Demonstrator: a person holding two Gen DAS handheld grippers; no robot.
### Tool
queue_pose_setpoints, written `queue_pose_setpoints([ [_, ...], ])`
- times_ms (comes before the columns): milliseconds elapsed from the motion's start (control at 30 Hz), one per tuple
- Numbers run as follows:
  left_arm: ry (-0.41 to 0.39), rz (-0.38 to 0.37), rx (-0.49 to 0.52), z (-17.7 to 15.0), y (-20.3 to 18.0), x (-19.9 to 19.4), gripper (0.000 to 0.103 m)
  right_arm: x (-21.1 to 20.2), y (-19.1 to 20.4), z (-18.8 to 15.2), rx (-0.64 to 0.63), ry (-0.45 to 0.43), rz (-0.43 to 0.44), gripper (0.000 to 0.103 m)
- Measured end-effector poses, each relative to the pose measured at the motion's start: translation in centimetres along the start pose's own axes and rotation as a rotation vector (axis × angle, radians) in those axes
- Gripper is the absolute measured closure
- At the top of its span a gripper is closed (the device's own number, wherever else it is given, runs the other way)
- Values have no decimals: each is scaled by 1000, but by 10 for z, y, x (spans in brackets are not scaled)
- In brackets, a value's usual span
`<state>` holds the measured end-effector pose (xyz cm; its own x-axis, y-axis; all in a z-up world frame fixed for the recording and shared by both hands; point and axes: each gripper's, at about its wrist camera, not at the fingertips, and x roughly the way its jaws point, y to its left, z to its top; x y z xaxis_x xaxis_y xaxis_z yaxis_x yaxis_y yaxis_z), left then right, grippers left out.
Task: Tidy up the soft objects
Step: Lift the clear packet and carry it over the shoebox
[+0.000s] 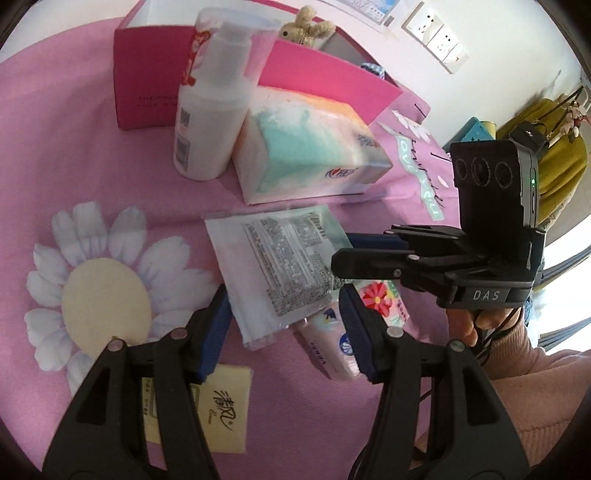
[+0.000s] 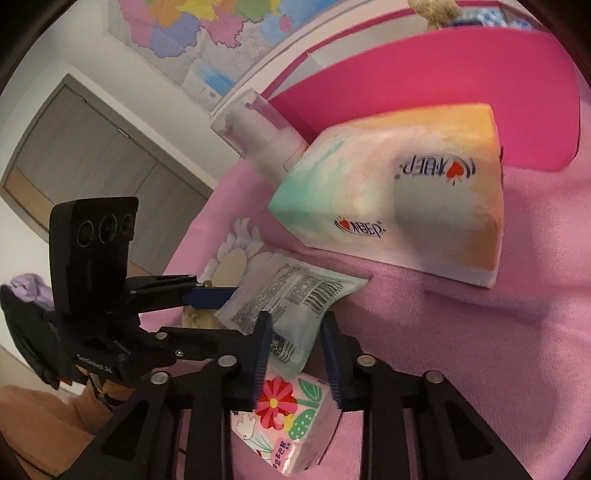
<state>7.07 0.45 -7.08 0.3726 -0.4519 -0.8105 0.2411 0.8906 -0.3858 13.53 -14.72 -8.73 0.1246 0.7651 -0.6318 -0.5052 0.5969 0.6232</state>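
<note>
A flat wet-wipes packet (image 1: 280,266) with printed text lies on the pink cloth, resting partly on a small floral tissue pack (image 1: 384,299). My right gripper (image 1: 341,249) reaches in from the right; in its own view its blue pads close in on the corner of the wipes packet (image 2: 295,343), with the floral tissue pack (image 2: 284,424) below. My left gripper (image 1: 284,295) is open, its pads wide on either side of the packet's near end. In the right wrist view the left gripper (image 2: 236,312) shows at the left. A large pastel tissue pack (image 1: 306,147) lies behind.
A white pump bottle (image 1: 210,122) stands beside the large tissue pack (image 2: 399,199). Behind them is a pink box (image 1: 147,92) holding a plush bear (image 1: 306,26). A pink pack (image 1: 328,343) and a yellow card (image 1: 225,410) lie near my left fingers. The cloth has a daisy print (image 1: 103,295).
</note>
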Motion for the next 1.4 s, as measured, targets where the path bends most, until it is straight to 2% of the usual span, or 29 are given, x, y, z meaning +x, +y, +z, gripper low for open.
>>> queue_pose_setpoints([
  [100,-28,-3,17,0,-6,-8,43,-5,6,1,-20,-14,-11,83],
  [367,-106,-8,92,5,-24,-35,43,-31,19,-5,-75,-56,-29,85],
  [600,-177,-6,142,27,-44,-52,43,-65,28,3,-133,-122,-55,85],
  [767,-220,14,162,54,-51,-58,43,-83,30,18,-158,-166,-85,85],
  [1033,-242,42,179,100,-60,-53,43,-102,25,51,-168,-234,-136,85],
  [1167,-263,55,177,116,-62,-54,43,-106,19,72,-167,-258,-152,85],
  [1400,-255,68,159,138,-59,-45,43,-105,10,96,-163,-271,-177,85],
])
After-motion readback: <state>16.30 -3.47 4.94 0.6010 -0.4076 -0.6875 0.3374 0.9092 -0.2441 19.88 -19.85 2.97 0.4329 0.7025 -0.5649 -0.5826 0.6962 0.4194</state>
